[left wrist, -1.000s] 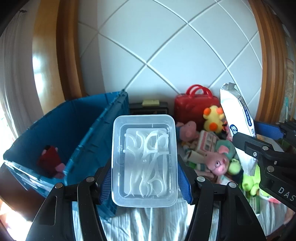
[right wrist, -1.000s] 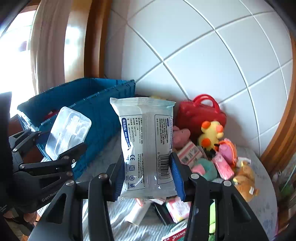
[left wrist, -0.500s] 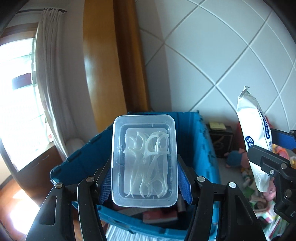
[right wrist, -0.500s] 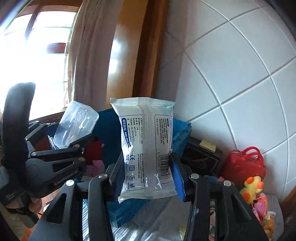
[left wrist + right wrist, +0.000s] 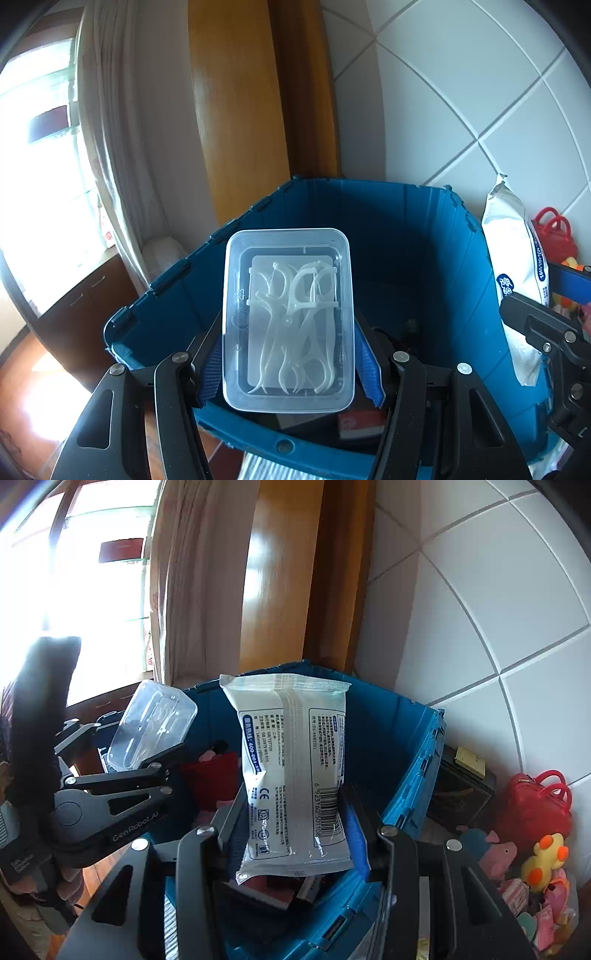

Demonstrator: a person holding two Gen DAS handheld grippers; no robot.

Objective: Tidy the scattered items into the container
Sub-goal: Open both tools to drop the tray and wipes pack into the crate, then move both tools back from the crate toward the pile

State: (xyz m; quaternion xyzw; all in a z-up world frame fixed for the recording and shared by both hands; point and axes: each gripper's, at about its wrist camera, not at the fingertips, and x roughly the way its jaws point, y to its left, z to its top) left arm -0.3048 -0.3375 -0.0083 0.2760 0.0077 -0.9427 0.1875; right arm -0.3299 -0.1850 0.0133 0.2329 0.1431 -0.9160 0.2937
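The left gripper (image 5: pixel 288 363) is pinching the floss box (image 5: pixel 288 317) and the right gripper (image 5: pixel 295 834) the wipes pack (image 5: pixel 293 775) above the blue bin (image 5: pixel 399 236), so both should be lowering inside before releasing.

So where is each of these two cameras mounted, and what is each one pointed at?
Left wrist view: sits on the left gripper, looking along its fingers at the clear floss-pick box they clamp, above the blue crate.
Right wrist view: sits on the right gripper, facing the wipes pack it clamps; a hand shows at far left.
Shared: the crate, both held items, and each other's gripper.
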